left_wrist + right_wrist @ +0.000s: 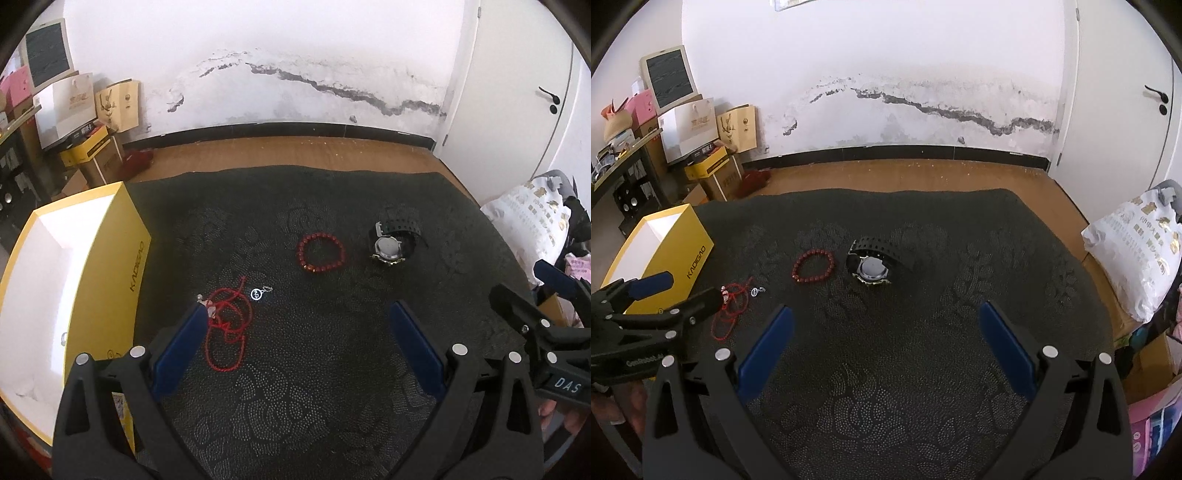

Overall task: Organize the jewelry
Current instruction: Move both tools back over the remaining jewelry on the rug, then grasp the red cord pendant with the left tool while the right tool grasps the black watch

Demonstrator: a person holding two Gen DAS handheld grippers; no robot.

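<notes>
On a dark patterned mat (314, 369) lie a tangled red cord necklace (227, 328), a small silver ring pendant (257, 294), a red bead bracelet (320, 252) and a black wristwatch (391, 243). My left gripper (299, 314) is open, its left finger beside the red cord. An open yellow box (107, 277) with a white inside stands at the mat's left. My right gripper (886, 317) is open above bare mat, short of the wristwatch (873, 264) and bead bracelet (813, 266). The red cord necklace (733, 306) lies at its left, and the left gripper (687, 291) hangs over that cord.
Beyond the mat is wooden floor (905, 173) and a stained white wall. Cardboard boxes and bags (701, 147) are stacked at the back left. A white printed sack (1134, 258) lies off the mat's right edge, beside a white door.
</notes>
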